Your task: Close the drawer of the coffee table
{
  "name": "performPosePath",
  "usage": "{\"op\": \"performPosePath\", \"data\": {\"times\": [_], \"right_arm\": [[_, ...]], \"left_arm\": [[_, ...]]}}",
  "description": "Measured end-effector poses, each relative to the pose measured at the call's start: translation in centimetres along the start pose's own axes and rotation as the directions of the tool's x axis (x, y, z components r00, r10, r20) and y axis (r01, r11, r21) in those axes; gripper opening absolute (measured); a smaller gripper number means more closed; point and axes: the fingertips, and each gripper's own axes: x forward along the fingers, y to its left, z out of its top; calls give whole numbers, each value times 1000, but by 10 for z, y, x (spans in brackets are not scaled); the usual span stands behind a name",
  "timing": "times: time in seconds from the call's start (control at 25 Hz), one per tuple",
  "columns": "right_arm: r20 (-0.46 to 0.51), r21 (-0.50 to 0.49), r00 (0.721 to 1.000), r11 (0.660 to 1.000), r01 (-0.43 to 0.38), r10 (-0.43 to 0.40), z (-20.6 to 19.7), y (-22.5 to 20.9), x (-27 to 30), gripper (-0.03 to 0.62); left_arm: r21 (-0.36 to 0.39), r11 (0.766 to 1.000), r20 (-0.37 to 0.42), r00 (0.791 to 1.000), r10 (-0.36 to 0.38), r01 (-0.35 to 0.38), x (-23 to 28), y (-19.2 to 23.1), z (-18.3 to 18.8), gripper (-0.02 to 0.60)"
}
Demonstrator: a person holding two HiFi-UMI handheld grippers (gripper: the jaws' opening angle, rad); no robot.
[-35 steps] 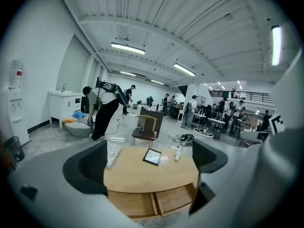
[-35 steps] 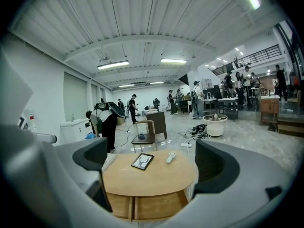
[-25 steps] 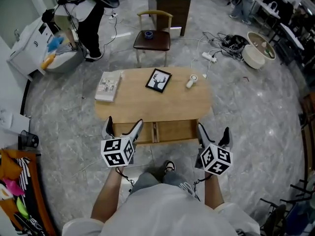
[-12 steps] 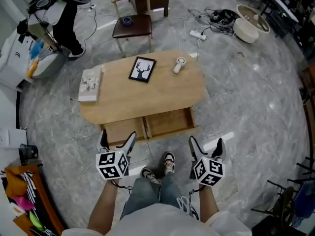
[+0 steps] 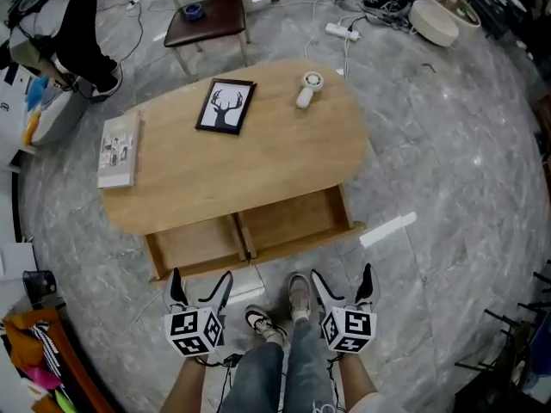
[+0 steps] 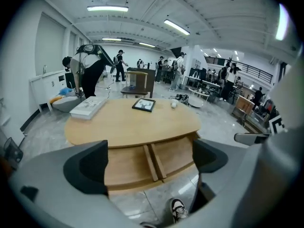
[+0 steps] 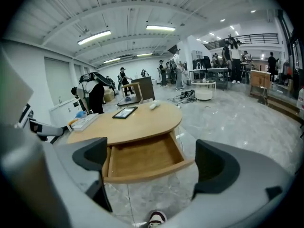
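Note:
An oval wooden coffee table (image 5: pixel 258 162) stands on the marble floor with its two-part drawer (image 5: pixel 254 231) pulled out toward me. The drawer (image 6: pixel 142 163) fills the middle of the left gripper view, and the drawer (image 7: pixel 142 158) shows empty in the right gripper view. My left gripper (image 5: pixel 200 284) is open, held short of the drawer's front at its left half. My right gripper (image 5: pixel 342 278) is open too, short of the front near the right half. Neither touches the drawer. My shoes (image 5: pixel 274 310) stand between them.
On the table lie a framed deer picture (image 5: pixel 225 106), a book (image 5: pixel 118 149) and a small white device (image 5: pixel 307 89). A chair (image 5: pixel 207 15) stands behind the table, cables and a power strip (image 5: pixel 344 31) at the back right. A white strip (image 5: pixel 387 229) lies on the floor.
I have stepped back from the table: both grippers were level with the drawer front a second ago and now hang lower in view, short of it. The drawer stays open.

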Motion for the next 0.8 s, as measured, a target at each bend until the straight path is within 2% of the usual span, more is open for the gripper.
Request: {"op": "performPosePath", "data": {"times": [0.16, 0.36, 0.52, 0.64, 0.8], "right_arm": [[-25, -22, 1000, 1000, -14, 14, -59, -5, 43, 583], [-40, -64, 999, 997, -38, 35, -117, -8, 88, 583], [-52, -70, 998, 997, -46, 42, -154, -15, 111, 583], [-56, -109, 997, 992, -64, 58, -173, -18, 127, 586], [-60, -168, 991, 977, -129, 120, -194, -11, 136, 588]], "left_arm": [[-13, 1000, -43, 999, 25, -26, 39, 14, -57, 548], [5, 999, -64, 997, 45, -45, 80, 26, -108, 548], [16, 998, -62, 997, 55, -54, 96, 33, -132, 548], [9, 998, -63, 996, 60, -59, 103, 35, -144, 548], [8, 998, -79, 995, 63, -63, 101, 35, -157, 548]]}}
